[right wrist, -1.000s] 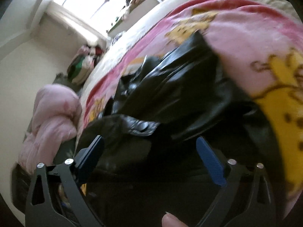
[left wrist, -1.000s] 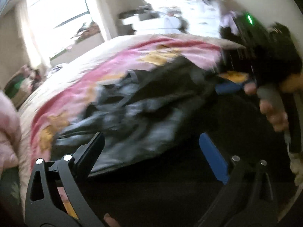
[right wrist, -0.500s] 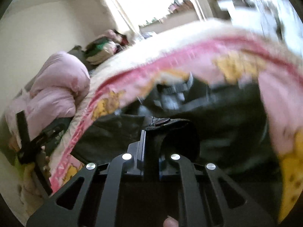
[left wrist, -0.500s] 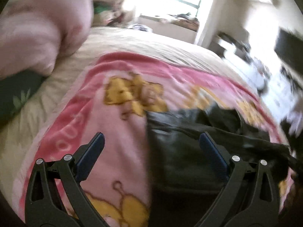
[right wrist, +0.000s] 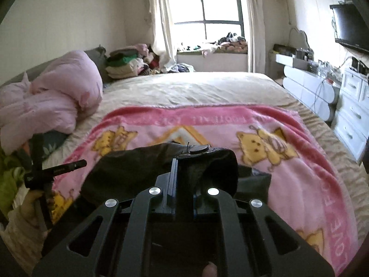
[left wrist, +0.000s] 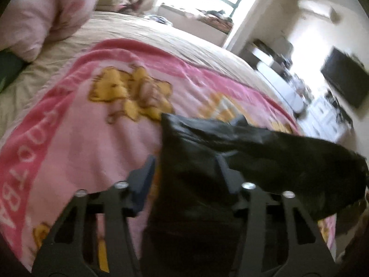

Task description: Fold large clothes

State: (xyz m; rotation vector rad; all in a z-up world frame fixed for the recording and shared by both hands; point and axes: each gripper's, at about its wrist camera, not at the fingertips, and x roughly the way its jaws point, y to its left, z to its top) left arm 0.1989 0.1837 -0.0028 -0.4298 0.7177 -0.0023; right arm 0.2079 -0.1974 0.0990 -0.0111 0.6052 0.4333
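Right wrist view: right tool (right wrist: 182, 173) clenched on black garment (right wrist: 129, 168); left tool (left wrist: 184, 175) was closing around its edge, pads not yet pressing. No fold was made yet.

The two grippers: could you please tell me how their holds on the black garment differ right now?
The right gripper is shut on the black garment, pinching an edge by a button. The left gripper is closing, its jaws apart with the garment between them. Both work over the pink blanket.

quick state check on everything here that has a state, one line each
black garment: bunched, partly lifted off the bed
left gripper: jaws closing, garment's edge between them
right gripper: shut on the garment
pink blanket: spread flat on the bed
curtain: drawn aside
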